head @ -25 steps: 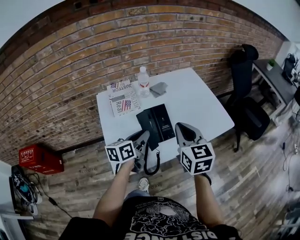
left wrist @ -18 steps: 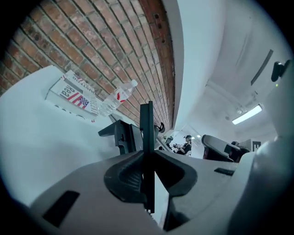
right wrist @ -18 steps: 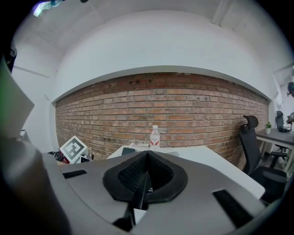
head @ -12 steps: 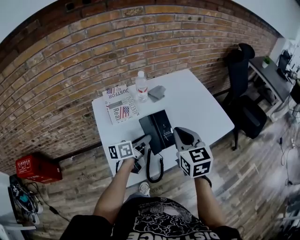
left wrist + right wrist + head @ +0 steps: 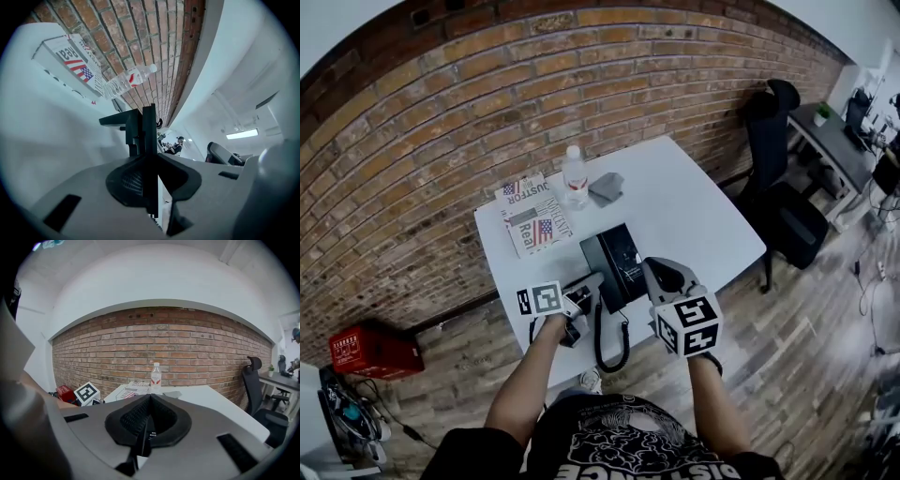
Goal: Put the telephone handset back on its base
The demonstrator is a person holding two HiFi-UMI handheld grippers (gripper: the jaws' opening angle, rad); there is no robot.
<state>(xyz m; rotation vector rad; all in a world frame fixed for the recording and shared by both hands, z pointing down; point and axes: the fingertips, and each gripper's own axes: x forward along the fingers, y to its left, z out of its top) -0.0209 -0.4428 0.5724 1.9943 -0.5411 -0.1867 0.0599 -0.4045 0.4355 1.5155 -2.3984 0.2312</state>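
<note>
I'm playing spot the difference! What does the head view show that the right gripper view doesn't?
Only the head view shows the curly black telephone cord and the person's black printed T-shirt. Only the right gripper view shows the right gripper's black ribbed pads, closed together. Both show the clear plastic water bottle, red brick wall and black office chair.

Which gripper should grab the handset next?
Left. The left gripper sits right beside the handset, left of the base; the right gripper is on the base's other side. Both have jaws shut, so left must open first.
</note>
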